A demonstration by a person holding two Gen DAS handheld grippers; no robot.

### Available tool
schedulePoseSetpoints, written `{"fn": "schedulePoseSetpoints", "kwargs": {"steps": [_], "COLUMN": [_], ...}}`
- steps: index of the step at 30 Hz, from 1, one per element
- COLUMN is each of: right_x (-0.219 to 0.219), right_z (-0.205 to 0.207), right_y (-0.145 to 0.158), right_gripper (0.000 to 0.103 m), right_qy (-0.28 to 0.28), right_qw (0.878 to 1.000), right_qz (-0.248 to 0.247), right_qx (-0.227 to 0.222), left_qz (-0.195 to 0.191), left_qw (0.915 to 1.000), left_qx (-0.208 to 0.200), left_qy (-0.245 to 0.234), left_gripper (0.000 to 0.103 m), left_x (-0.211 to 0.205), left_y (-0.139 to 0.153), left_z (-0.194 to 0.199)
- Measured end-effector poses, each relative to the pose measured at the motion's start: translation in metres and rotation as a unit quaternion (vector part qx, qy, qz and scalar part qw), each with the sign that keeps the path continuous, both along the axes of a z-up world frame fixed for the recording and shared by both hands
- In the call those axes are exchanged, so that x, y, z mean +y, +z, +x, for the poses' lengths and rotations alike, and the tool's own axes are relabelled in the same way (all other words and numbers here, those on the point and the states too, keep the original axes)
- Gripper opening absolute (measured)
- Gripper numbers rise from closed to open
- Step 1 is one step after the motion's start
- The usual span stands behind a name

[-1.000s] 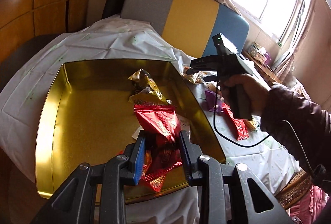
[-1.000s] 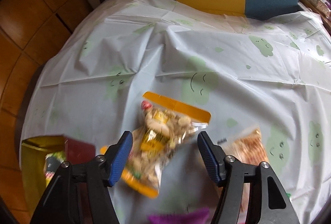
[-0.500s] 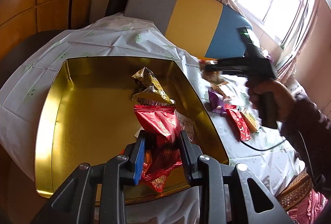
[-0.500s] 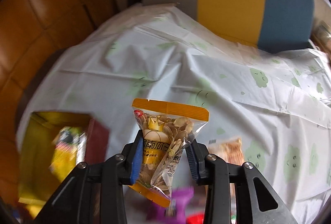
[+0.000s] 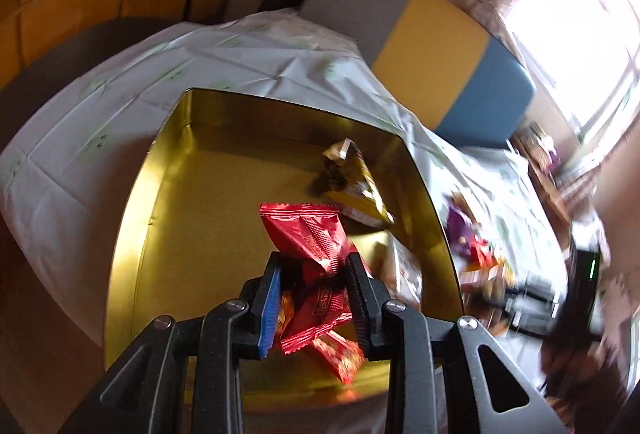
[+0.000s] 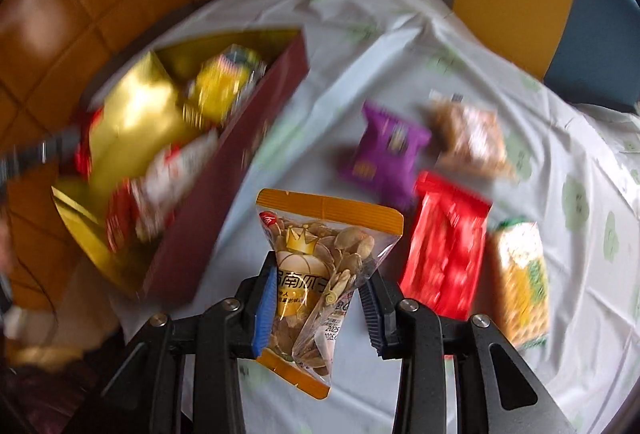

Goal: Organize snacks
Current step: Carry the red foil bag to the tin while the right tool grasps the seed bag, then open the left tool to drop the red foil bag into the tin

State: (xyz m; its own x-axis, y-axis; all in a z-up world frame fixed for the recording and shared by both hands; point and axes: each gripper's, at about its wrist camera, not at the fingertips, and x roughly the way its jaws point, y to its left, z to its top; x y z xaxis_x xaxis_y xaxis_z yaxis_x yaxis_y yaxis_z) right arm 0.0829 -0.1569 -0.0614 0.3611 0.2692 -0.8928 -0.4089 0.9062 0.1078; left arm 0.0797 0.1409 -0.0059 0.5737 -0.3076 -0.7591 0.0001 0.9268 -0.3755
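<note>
My left gripper (image 5: 314,296) is shut on a red foil snack packet (image 5: 314,254) and holds it above the near end of the gold tin box (image 5: 168,201). A gold packet (image 5: 352,185) lies inside the box. My right gripper (image 6: 318,300) is shut on a clear bag of pumpkin seeds with orange ends (image 6: 320,270), held above the tablecloth just right of the box's dark red wall (image 6: 228,185). Several packets lie blurred inside the box (image 6: 160,137).
On the white tablecloth (image 6: 400,45) lie a purple packet (image 6: 386,153), a tan packet (image 6: 472,141), a red packet (image 6: 448,246) and a yellow-green packet (image 6: 520,282). A grey, yellow and blue chair back (image 5: 432,37) stands behind the table.
My right gripper closed on the pumpkin seed bag, lifted it and swung left toward the box. My left gripper kept hold of the red packet and rose slightly over the box.
</note>
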Motion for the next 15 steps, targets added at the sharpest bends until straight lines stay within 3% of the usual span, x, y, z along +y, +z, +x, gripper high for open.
{"fn": "schedulePoseSetpoints", "kwargs": {"steps": [6,15], "right_x": [-0.011,-0.026], "right_z": [-0.002,-0.008], "right_y": [-0.011,-0.016], "right_gripper": [0.040,0.042], "right_qy": [-0.025,-0.035], "right_qw": [0.999,0.998], "right_qz": [0.030,0.058], "right_qx": [0.001,0.001], "left_qz": [0.003,0.025], "left_qw": [0.9999,0.9980], "left_qx": [0.010,0.057], "left_qy": [0.012,0.002], "left_gripper": [0.031,0.031], "left_x": [0.011,-0.003], "left_y": [0.003,-0.021], "left_z": [0.034,0.100]}}
